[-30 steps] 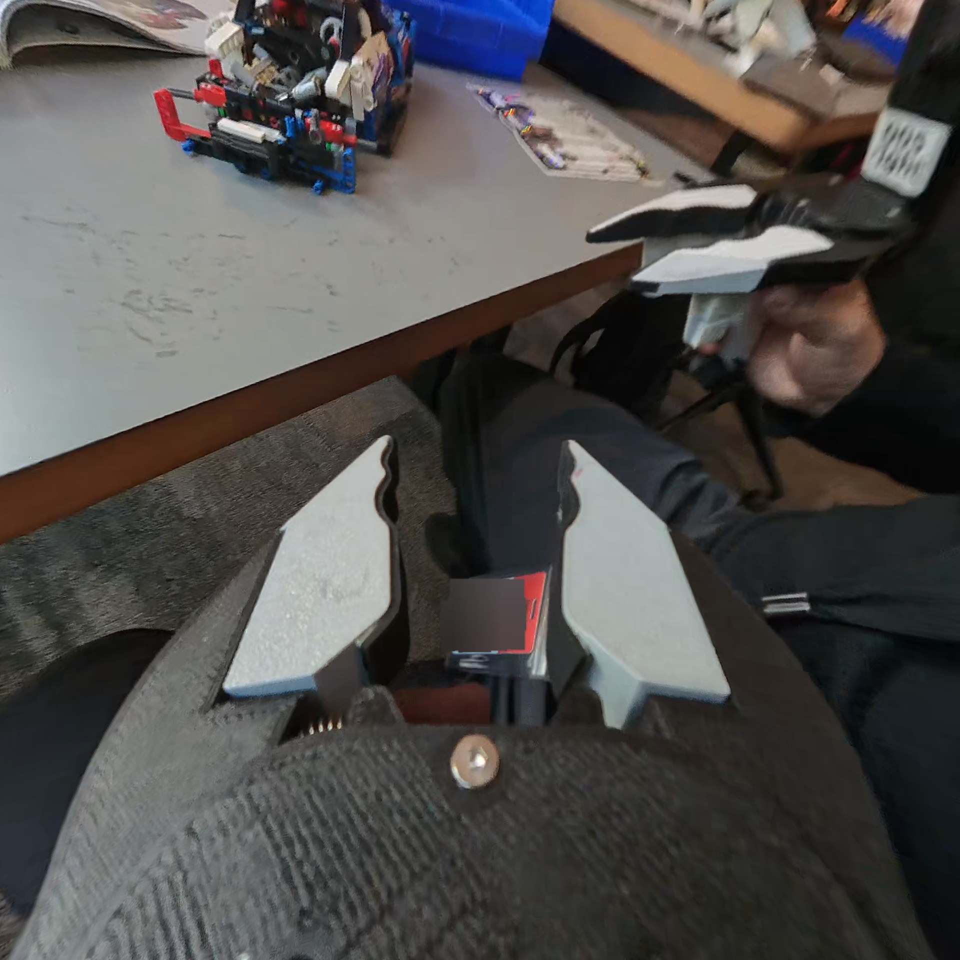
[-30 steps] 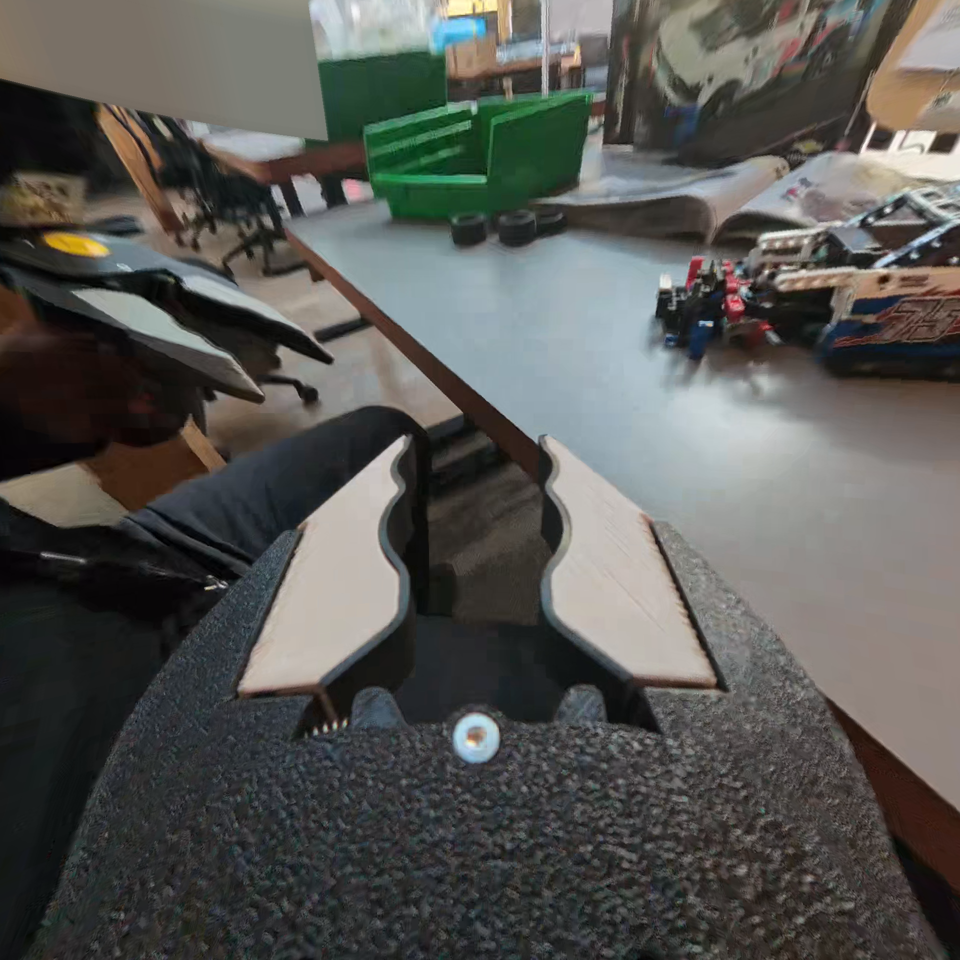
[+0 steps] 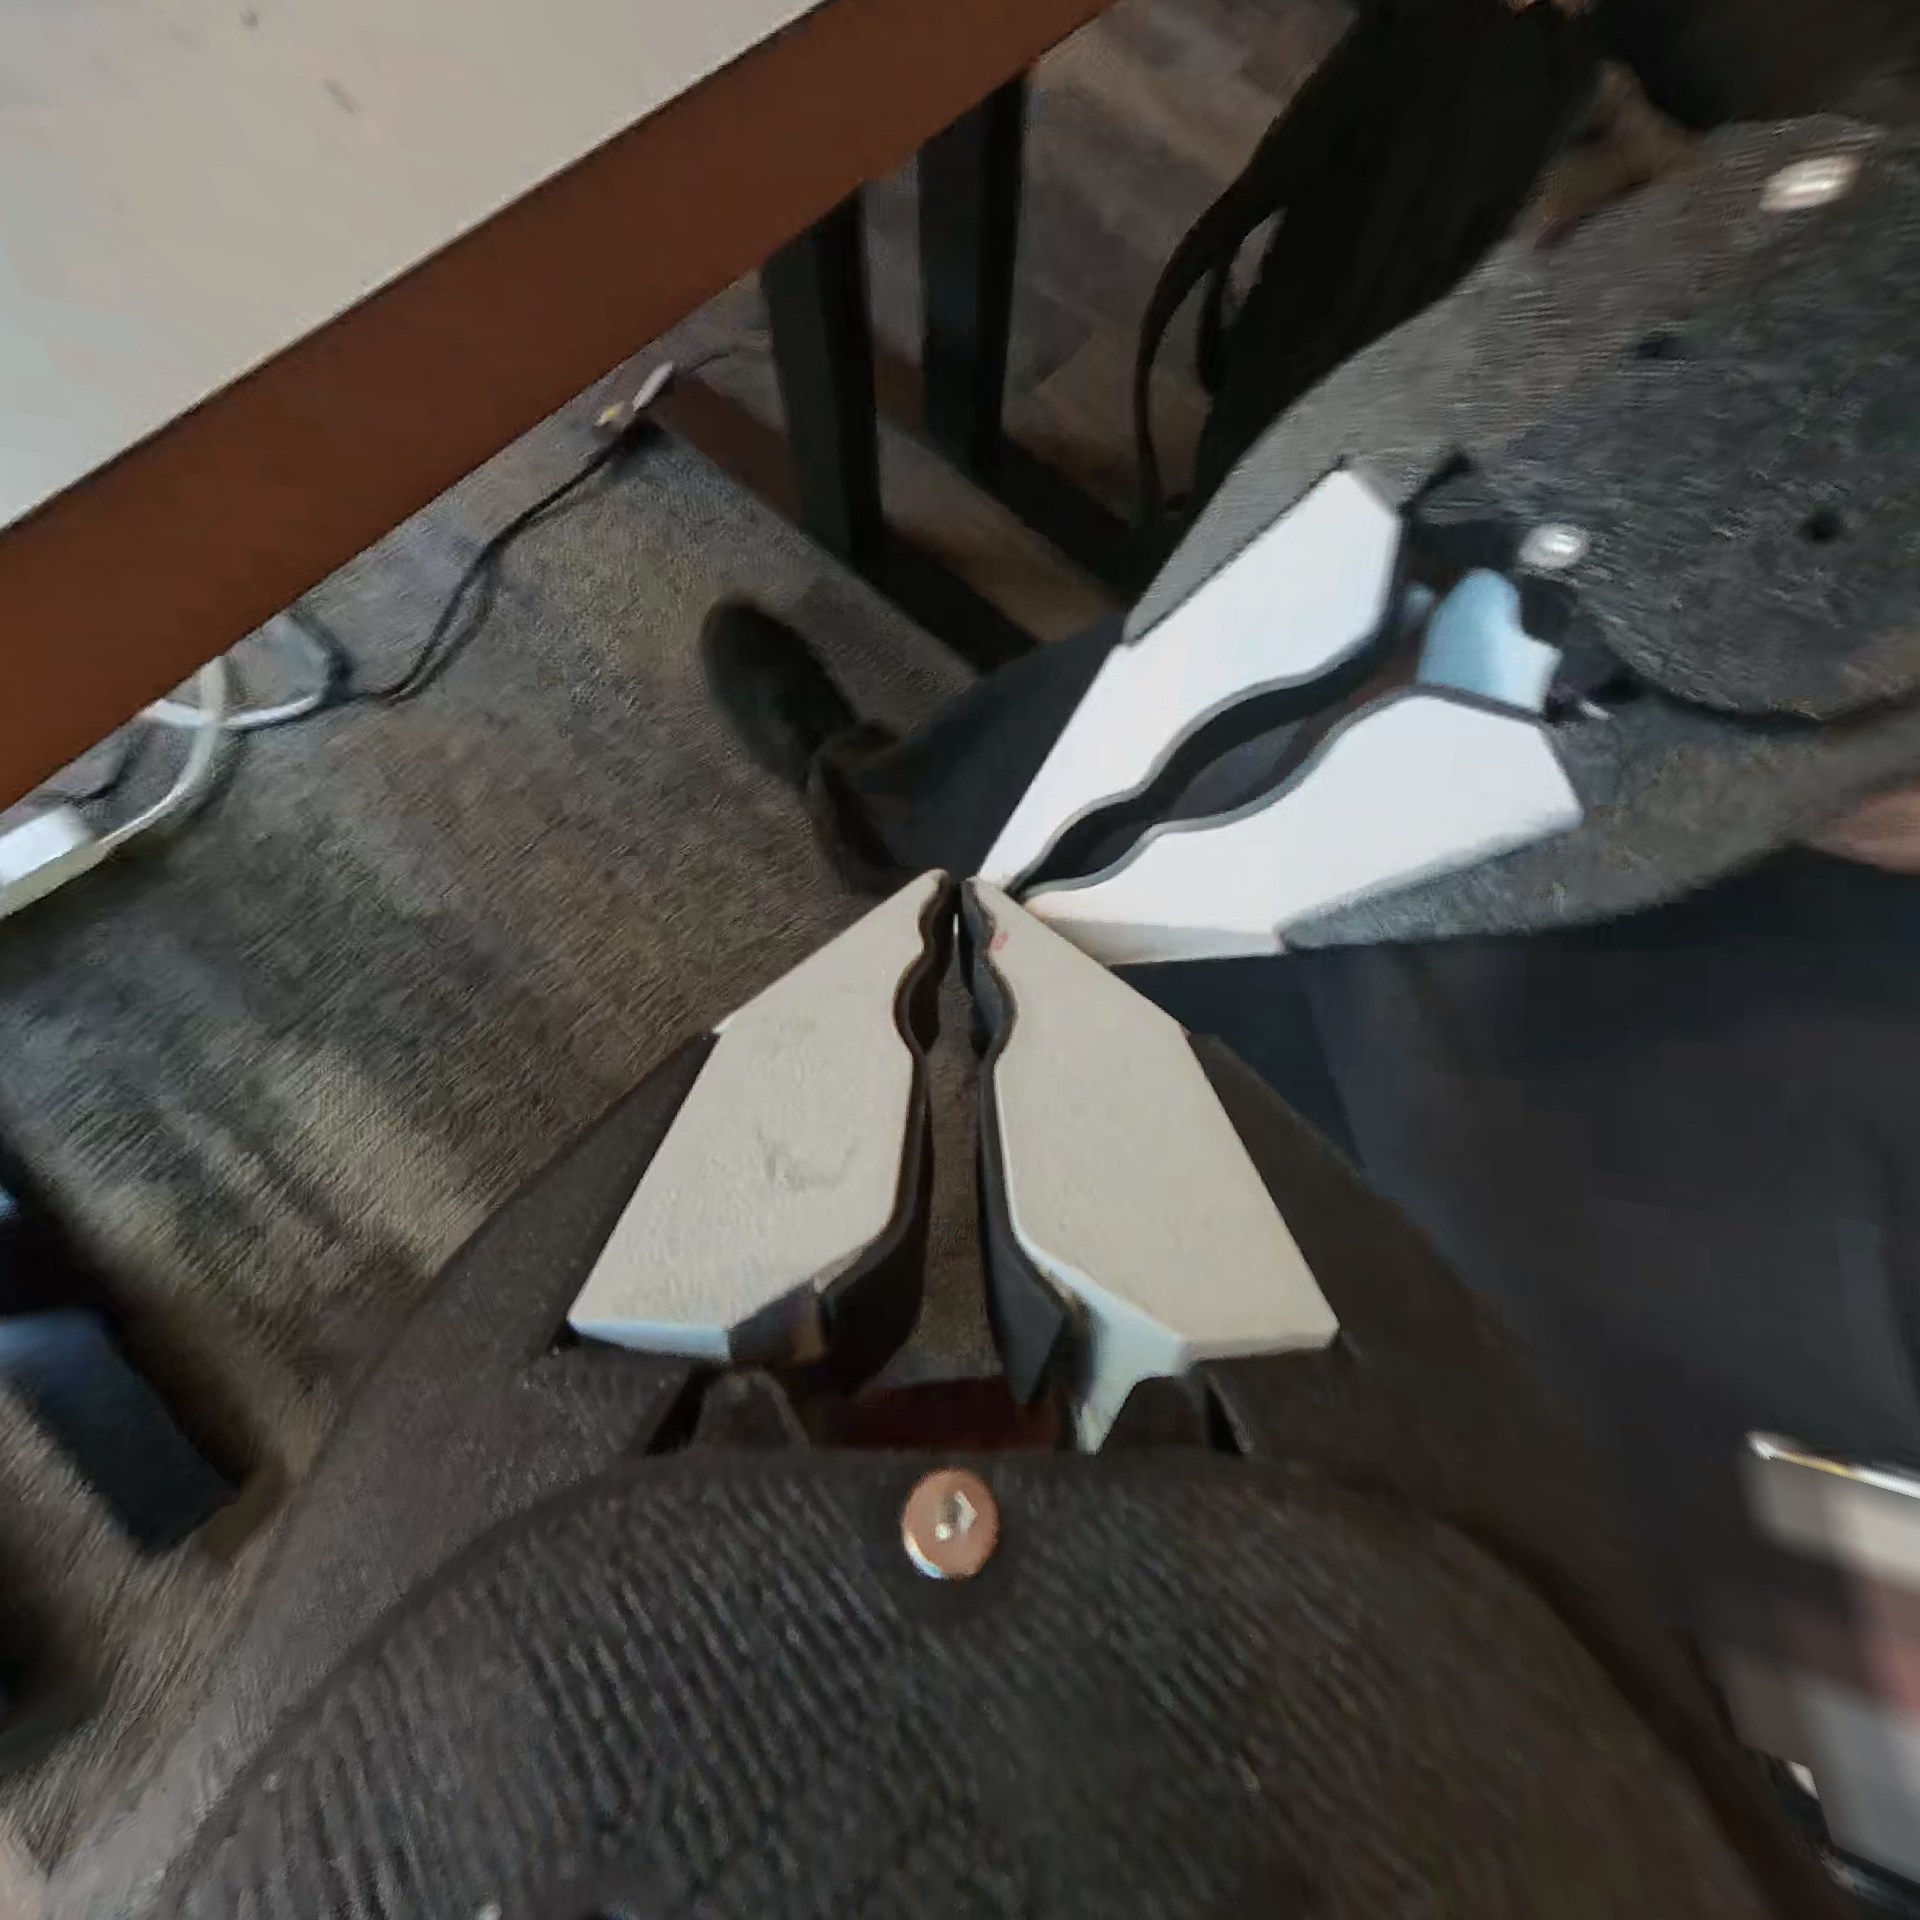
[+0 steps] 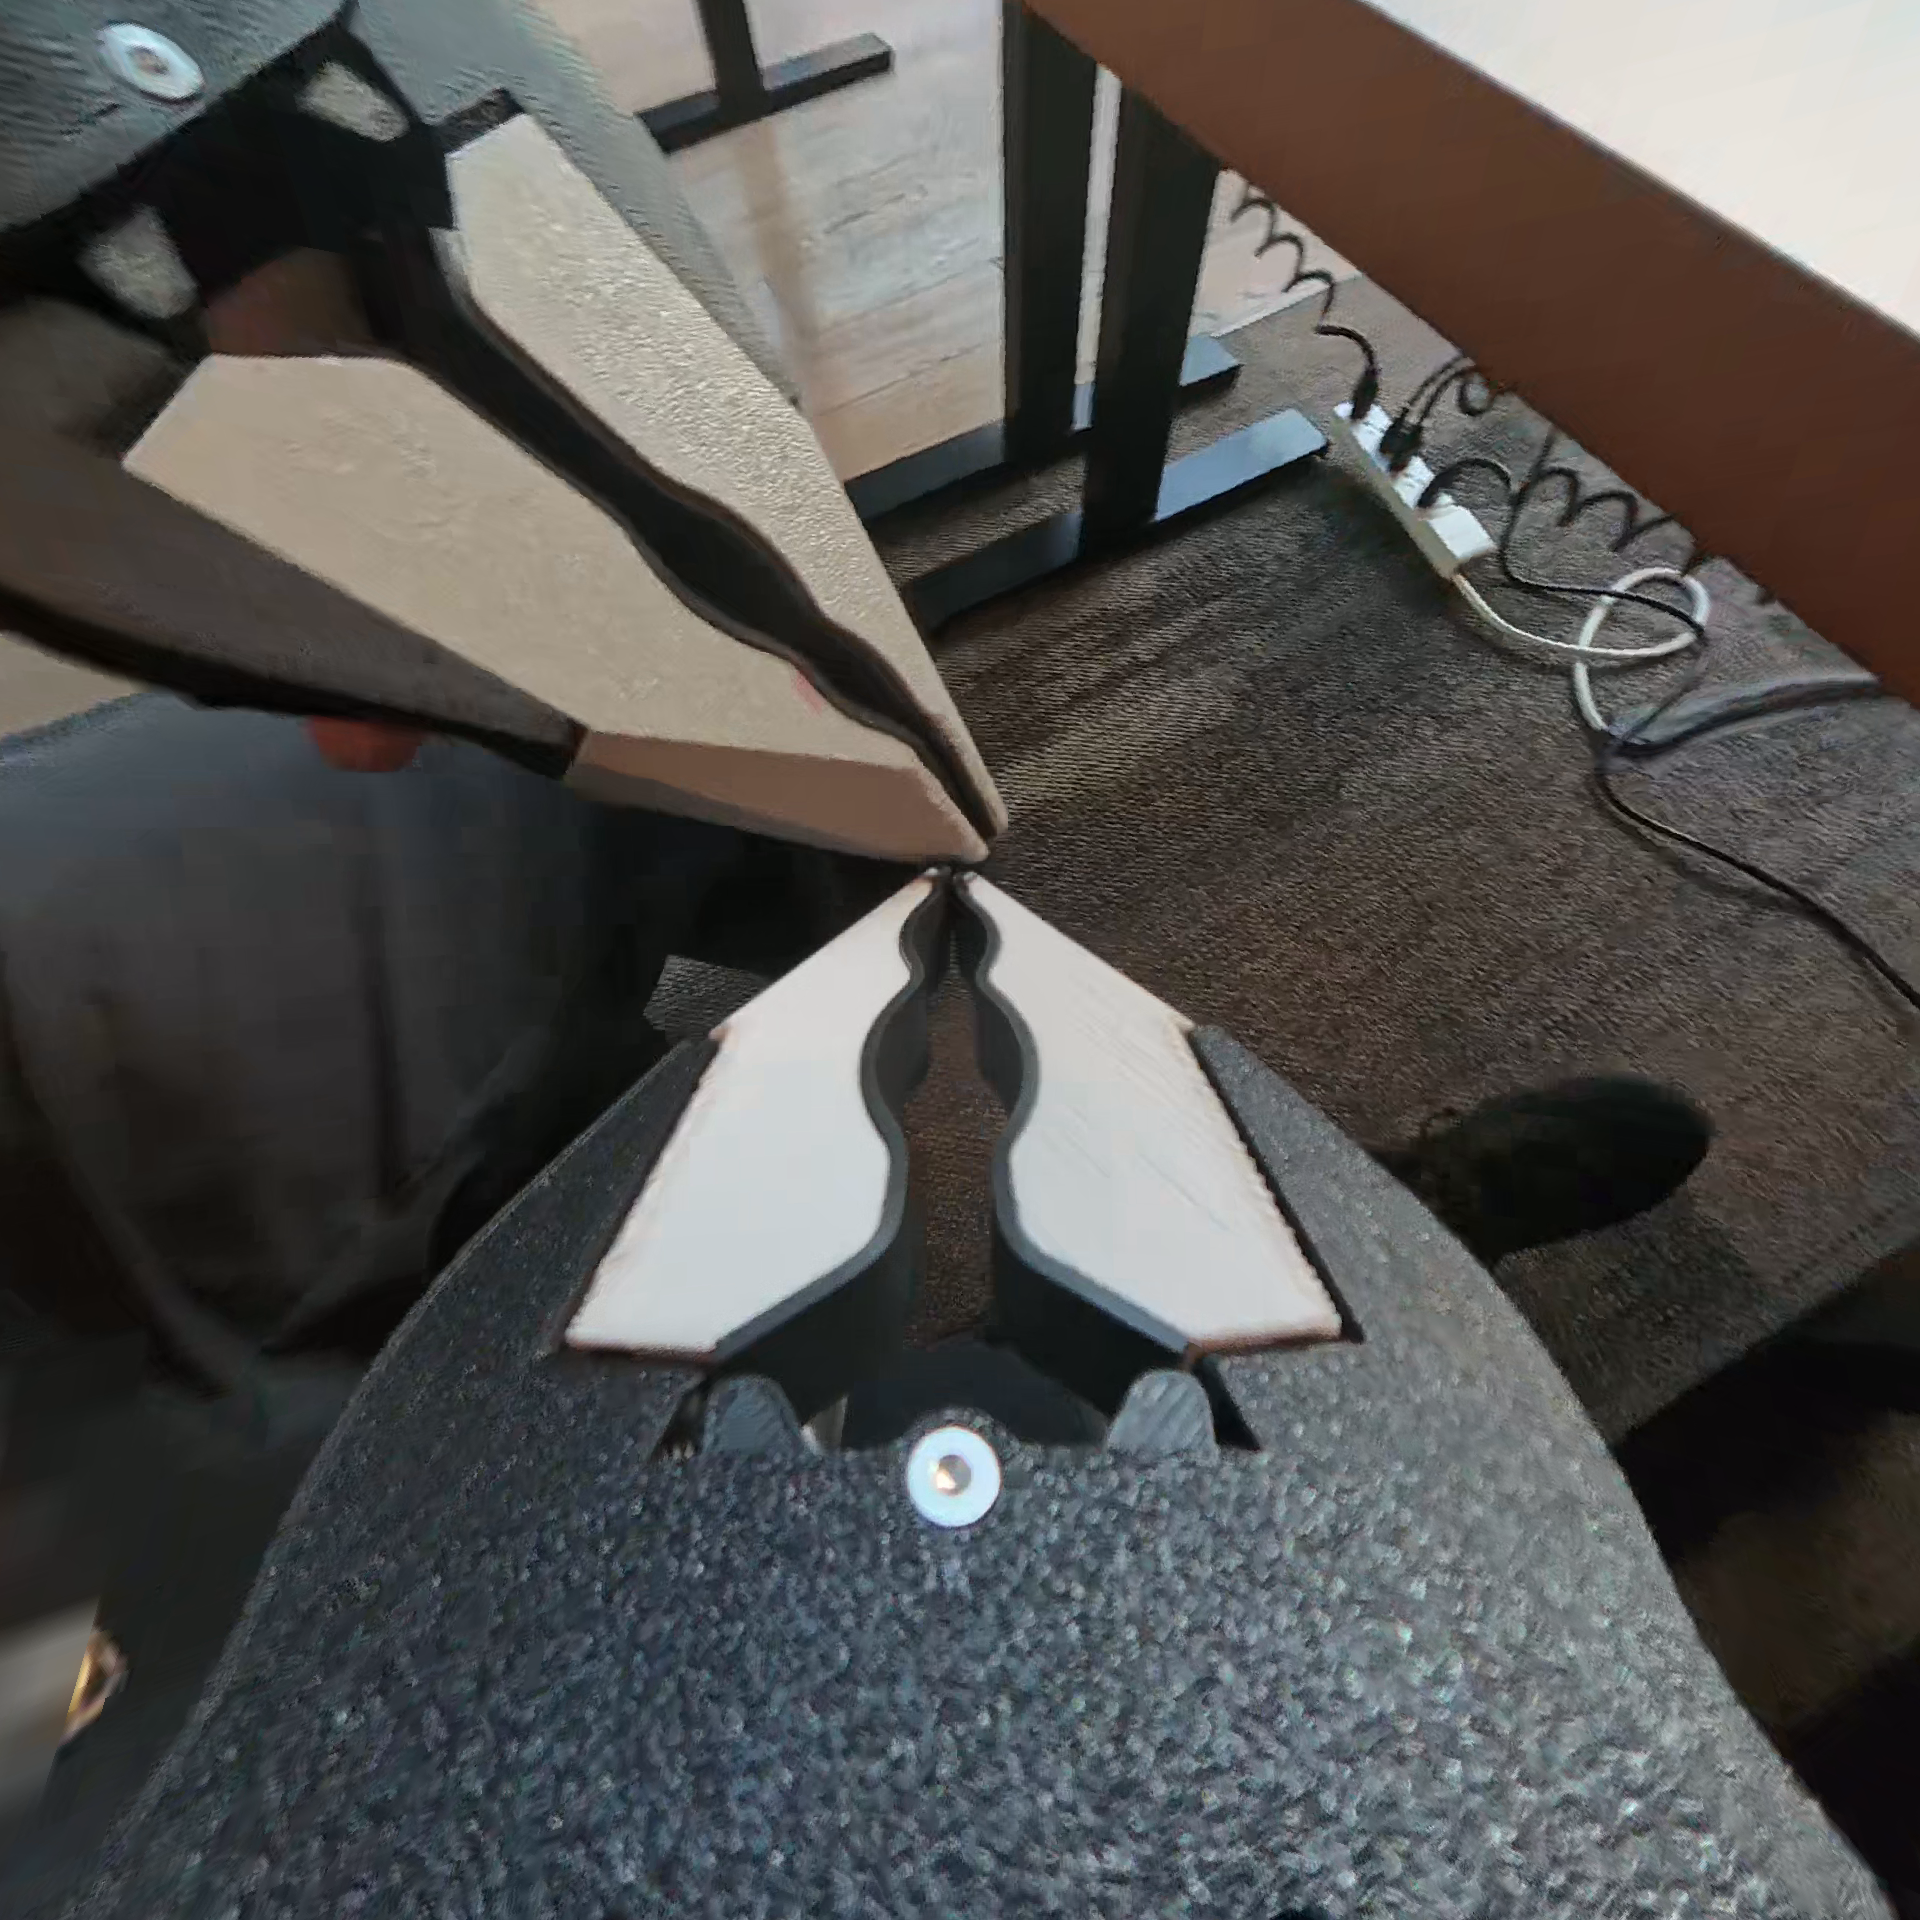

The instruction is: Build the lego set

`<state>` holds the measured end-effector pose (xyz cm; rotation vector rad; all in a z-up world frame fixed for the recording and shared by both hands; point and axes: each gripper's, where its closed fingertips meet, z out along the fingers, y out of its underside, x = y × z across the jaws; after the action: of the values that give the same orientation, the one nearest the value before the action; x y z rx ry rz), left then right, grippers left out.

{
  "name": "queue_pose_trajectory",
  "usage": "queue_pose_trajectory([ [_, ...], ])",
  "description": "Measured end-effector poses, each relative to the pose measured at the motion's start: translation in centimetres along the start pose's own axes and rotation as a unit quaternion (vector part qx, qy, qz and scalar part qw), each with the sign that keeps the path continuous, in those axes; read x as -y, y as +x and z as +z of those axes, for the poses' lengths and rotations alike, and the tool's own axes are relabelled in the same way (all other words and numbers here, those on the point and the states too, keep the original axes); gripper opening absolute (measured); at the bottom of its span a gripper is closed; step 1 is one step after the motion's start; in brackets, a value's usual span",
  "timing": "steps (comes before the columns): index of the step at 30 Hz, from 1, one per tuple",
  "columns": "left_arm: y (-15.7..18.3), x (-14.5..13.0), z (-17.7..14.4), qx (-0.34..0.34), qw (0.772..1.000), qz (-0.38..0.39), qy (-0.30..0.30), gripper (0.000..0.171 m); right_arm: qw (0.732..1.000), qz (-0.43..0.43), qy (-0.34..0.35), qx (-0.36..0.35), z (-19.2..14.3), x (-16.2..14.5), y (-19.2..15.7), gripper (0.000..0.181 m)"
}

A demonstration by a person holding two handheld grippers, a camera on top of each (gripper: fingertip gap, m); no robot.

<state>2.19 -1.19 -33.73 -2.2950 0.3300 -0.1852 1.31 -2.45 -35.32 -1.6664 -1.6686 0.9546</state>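
Two grippers meet tip to tip below the table edge [image 3: 436, 343], above the carpet [image 3: 416, 935]. The left gripper [image 3: 958, 891] has its jaws pressed together, gripping nothing visible. The right gripper [image 4: 951, 878], reaching in from two o'clock in the left wrist view, is likewise closed and empty. No lego shows in either view.

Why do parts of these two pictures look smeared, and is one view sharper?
Left wrist view: motion blur smears the carpet and the picture's edges, though the left hand-held gripper is fairly crisp. Right wrist view: sharper overall, the right hand-held gripper and cables clear; the wide lens bends the table edge.
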Motion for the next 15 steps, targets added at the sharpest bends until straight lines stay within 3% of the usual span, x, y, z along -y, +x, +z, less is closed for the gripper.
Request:
queue_pose_trajectory([
  [6, -3.6, -2.3, 1.7, 0.151, 0.985, 0.068, -0.047, 0.007, 0.995, -0.061, -0.040, -0.061, 1.5, 0.0, 1.0, 0.023],
  [12, -5.6, -6.7, 0.8, 0.157, 0.981, 0.010, -0.116, 0.014, 0.998, -0.028, -0.052, -0.014, 4.6, -0.5, -0.4, 0.026],
  [15, -6.0, -7.6, -0.6, 0.127, 0.983, -0.022, -0.131, 0.030, 0.997, -0.055, -0.050, 0.012, 5.0, -0.4, -1.7, 0.031],
])
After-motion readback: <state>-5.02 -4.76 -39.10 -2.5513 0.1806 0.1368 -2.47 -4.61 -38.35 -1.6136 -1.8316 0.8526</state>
